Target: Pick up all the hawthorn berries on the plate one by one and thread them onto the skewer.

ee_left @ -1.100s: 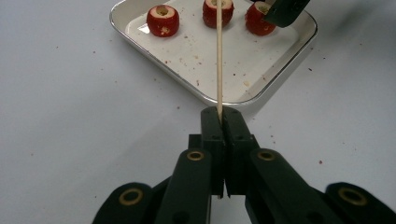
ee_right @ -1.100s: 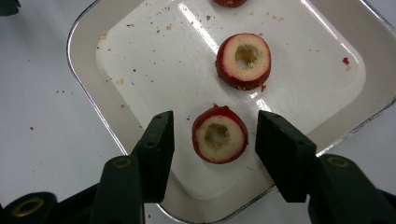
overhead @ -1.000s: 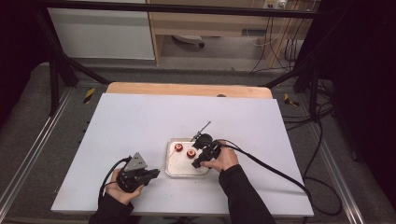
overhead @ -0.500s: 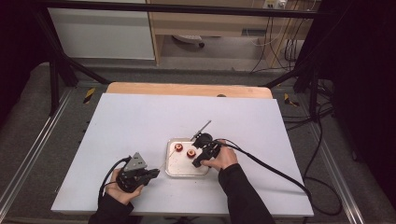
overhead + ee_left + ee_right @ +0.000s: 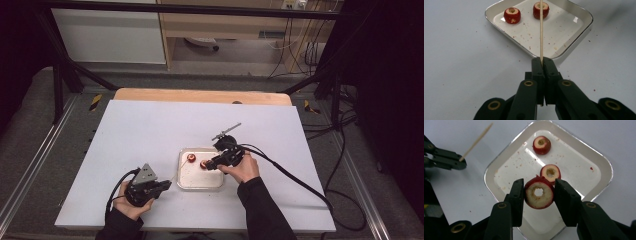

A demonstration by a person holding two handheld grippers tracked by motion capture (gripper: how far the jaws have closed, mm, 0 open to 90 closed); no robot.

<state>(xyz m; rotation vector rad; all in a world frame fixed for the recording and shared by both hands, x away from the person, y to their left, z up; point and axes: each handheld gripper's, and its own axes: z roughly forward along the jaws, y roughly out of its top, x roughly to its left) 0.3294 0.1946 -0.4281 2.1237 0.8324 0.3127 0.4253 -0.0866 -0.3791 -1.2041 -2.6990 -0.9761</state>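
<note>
Table (image 5: 150, 125), white-topped, carries the whole scene in the high view. At its left, near the front edge, the left gripper (image 5: 162, 186) lies in the person's left hand (image 5: 131, 204), pointing right toward the tray (image 5: 186, 185). Its jaws are pressed together on the butt of a thin wooden skewer (image 5: 541, 32). In the left gripper view the skewer runs straight up from the closed jaws, over the near rim of the tray (image 5: 564, 53), and its far end crosses in front of one of two cored red fruit slices (image 5: 512, 15) lying at the tray's far side; whether the tip touches that slice I cannot tell.

The tray sits at the middle of the table, square with rounded corners, its pale floor speckled with crumbs.

To the right, the right gripper (image 5: 209, 165) is held by the right hand (image 5: 245, 167) over the tray's right part. In the right gripper view its jaws have just been closing and now clamp a red slice (image 5: 539, 193) between them at a middling width, the pads against its skin on both sides, the cut face with its cored hole turned to the camera. This slice hangs above the tray (image 5: 499, 165), and two more slices (image 5: 550, 172) lie on the tray floor behind it. The left gripper (image 5: 451, 161) with its skewer shows at the upper left of that view, just off the tray's rim.
</note>
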